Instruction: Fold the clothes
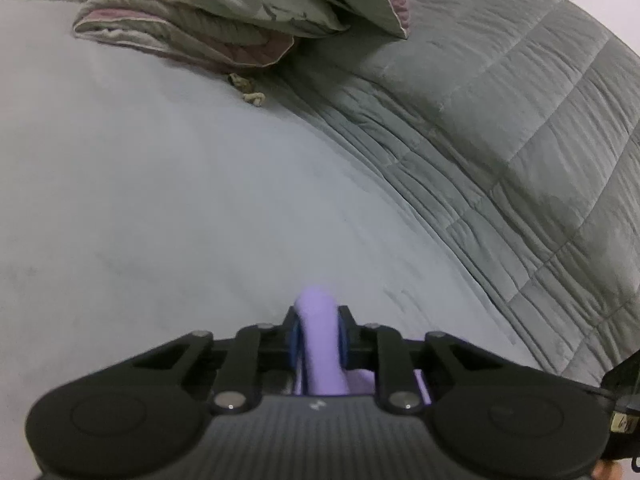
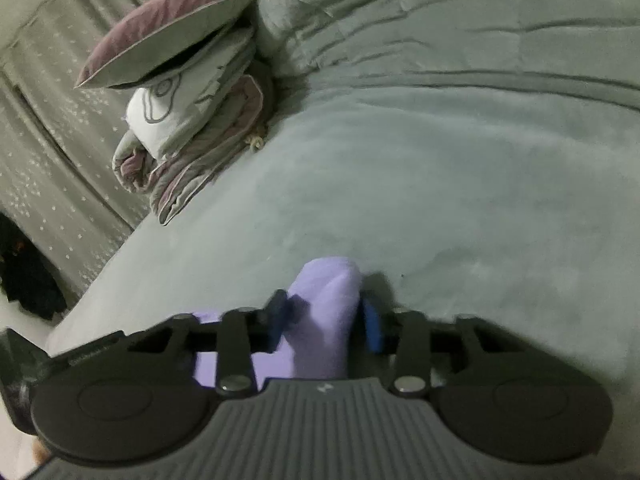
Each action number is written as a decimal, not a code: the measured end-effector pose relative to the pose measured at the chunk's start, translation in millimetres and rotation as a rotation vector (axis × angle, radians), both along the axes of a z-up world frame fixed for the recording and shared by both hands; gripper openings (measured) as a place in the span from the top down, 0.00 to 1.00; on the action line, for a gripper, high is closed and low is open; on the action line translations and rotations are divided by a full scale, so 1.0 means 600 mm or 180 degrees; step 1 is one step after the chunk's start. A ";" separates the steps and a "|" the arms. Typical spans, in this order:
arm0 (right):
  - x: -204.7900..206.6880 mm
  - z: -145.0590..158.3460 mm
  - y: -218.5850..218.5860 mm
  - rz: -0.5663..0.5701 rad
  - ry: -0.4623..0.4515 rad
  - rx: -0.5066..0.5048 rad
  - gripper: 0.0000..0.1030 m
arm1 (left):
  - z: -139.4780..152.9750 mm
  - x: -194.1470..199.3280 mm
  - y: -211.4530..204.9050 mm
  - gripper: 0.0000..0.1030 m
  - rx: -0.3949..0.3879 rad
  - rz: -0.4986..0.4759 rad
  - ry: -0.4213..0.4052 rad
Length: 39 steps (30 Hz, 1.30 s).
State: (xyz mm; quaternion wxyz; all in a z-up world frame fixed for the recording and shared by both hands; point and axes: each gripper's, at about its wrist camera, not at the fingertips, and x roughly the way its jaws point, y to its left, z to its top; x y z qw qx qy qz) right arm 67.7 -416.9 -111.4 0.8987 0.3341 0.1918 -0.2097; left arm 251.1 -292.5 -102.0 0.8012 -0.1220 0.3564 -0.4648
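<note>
Both tools—left tool [image 1: 319, 338], right tool [image 2: 326, 320]—pinch lilac cloth [image 1: 320, 344] (bunched).

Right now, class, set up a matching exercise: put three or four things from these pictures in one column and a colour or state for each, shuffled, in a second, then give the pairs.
Things:
1. garment
2. pillow
3. quilted bedspread
4. left gripper

Descriptions:
A. grey-green, stitched in squares
B. jaws closed on cloth
C. lilac, pinched by both grippers
D. mauve on top, resting on the pile of folded bedding

Pairs: 1-C, 2-D, 3-A, 4-B
</note>
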 end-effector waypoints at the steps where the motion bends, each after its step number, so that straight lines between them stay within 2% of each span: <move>1: 0.002 0.003 0.004 -0.0011 -0.0007 -0.0076 0.84 | 0.003 -0.002 -0.001 0.86 0.0005 -0.0006 -0.0060; 2: 0.004 0.005 0.009 -0.0020 -0.0026 -0.0149 0.88 | 0.006 -0.005 -0.001 0.86 -0.0006 -0.0013 -0.0141; 7: -0.003 0.028 0.062 -0.0151 -0.0180 -0.0890 0.92 | 0.021 -0.026 -0.002 0.87 -0.0019 0.0026 -0.0575; 9: -0.009 0.034 0.076 -0.0218 -0.0230 -0.1140 0.92 | 0.021 -0.034 -0.010 0.86 0.0109 0.0110 -0.0754; 11: 0.006 0.027 0.069 -0.0218 -0.0083 -0.1123 0.92 | 0.019 -0.039 -0.019 0.82 0.0277 0.0205 -0.0893; 12: 0.015 0.020 0.062 -0.0231 0.0032 -0.1056 0.92 | 0.017 -0.036 -0.022 0.75 0.0332 0.0233 -0.0883; 13: 0.023 0.012 0.052 -0.0246 0.0157 -0.0955 0.92 | 0.016 -0.034 -0.025 0.73 0.0387 0.0261 -0.0872; 15: 0.027 0.011 0.041 -0.0303 0.0177 -0.0832 0.90 | 0.018 -0.029 -0.022 0.64 0.0421 0.0322 -0.0869; 16: 0.022 0.013 0.037 -0.0335 0.0127 -0.0801 0.82 | 0.022 -0.030 -0.020 0.64 0.0453 0.0363 -0.0918; 18: 0.008 0.021 0.038 -0.0461 0.0073 -0.0852 0.75 | 0.035 -0.036 -0.013 0.64 0.0505 0.0453 -0.1060; 19: 0.002 0.025 0.042 -0.0475 0.0064 -0.0899 0.67 | 0.043 -0.041 -0.008 0.64 0.0497 0.0494 -0.1115; 20: -0.003 0.029 0.046 -0.0480 0.0058 -0.0948 0.63 | 0.052 -0.045 -0.002 0.64 0.0468 0.0531 -0.1169; 23: -0.008 0.040 0.064 -0.0331 0.0011 -0.1130 0.63 | 0.075 -0.063 0.008 0.64 0.0265 0.0433 -0.1317; 25: -0.007 0.043 0.081 -0.0087 0.0003 -0.1273 0.63 | 0.079 -0.075 0.008 0.64 0.0168 0.0156 -0.1392; 28: 0.000 0.041 0.104 0.0295 0.0056 -0.1467 0.62 | 0.060 -0.084 -0.001 0.64 0.0270 -0.0237 -0.1434; 30: 0.013 0.035 0.115 0.0517 0.0174 -0.1554 0.62 | 0.040 -0.083 -0.012 0.64 0.0504 -0.0351 -0.1461; 34: 0.031 0.025 0.118 0.0682 0.0479 -0.1606 0.62 | 0.031 -0.069 -0.015 0.64 0.0726 -0.0186 -0.1486; 36: 0.027 0.025 0.106 0.0642 0.0505 -0.1523 0.62 | 0.033 -0.060 -0.013 0.61 0.0849 0.0069 -0.1499; 39: 0.011 0.033 0.095 0.0569 0.0418 -0.1464 0.62 | 0.046 -0.053 0.001 0.63 0.0702 0.0146 -0.1387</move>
